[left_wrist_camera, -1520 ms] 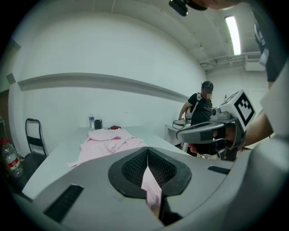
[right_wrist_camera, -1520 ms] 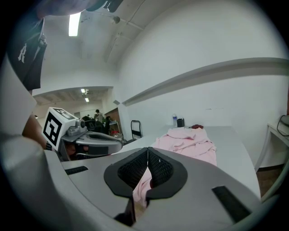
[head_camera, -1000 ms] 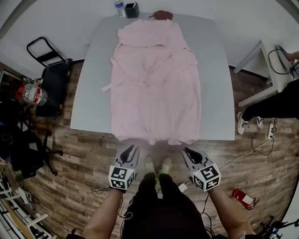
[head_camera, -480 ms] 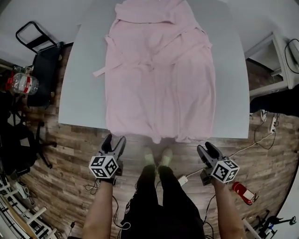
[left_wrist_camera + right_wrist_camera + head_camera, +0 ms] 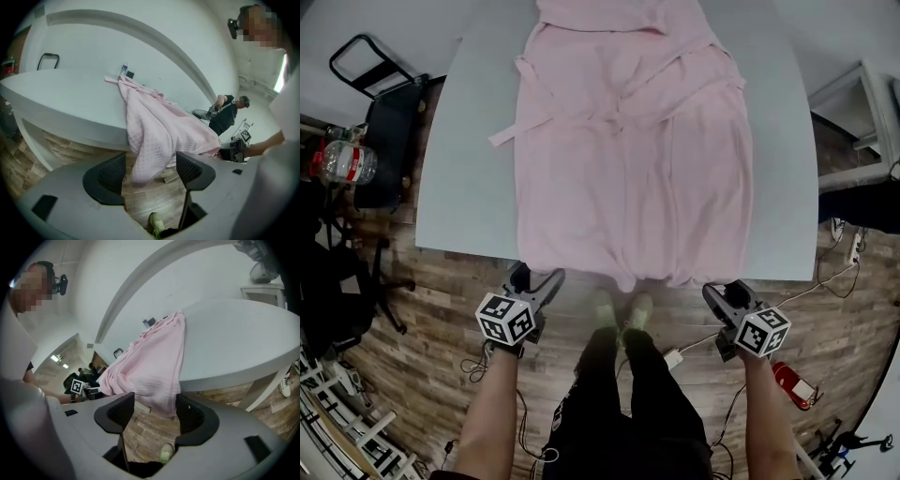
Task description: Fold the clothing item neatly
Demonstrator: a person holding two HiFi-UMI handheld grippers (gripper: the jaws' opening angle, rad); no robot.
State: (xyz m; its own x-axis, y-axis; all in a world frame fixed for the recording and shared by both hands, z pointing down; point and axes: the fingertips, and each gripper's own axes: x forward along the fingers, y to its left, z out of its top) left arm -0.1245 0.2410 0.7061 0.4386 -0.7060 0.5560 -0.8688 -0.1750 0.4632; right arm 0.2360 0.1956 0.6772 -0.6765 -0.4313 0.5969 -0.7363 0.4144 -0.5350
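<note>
**A:** Where's the robe (image 5: 628,141)?

**B:** It lies flat along the table (image 5: 469,197), ahead of both grippers. Its hem (image 5: 623,270) droops over the table edge nearest them. The left gripper (image 5: 536,279) sits below that edge at the hem's left corner, and the right gripper (image 5: 724,292) sits below its right corner.

**A:** Are they gripping it?

**B:** No. Both pairs of jaws are opening and stand wide apart. In each gripper view a hanging hem corner shows in the gap, but the pads don't press on it and bare floor shows beneath.

**A:** Why are they spread that far apart?

**B:** My guess is one gripper is lined up with each corner. Taking both at once would let the hem lift evenly and fold away from the person without skewing. The overhang also gives the jaws a free edge to close on.

**A:** Is anything unclear?

**B:** The collar end, farthest from the grippers, runs out of the head view. A belt strip (image 5: 508,133) trails out beyond the left gripper, and I can't tell how it is tied. I also can't judge depth, so each corner may sit inside its jaws or just past them. The person's shoes (image 5: 619,307) show between the two grippers.
</note>
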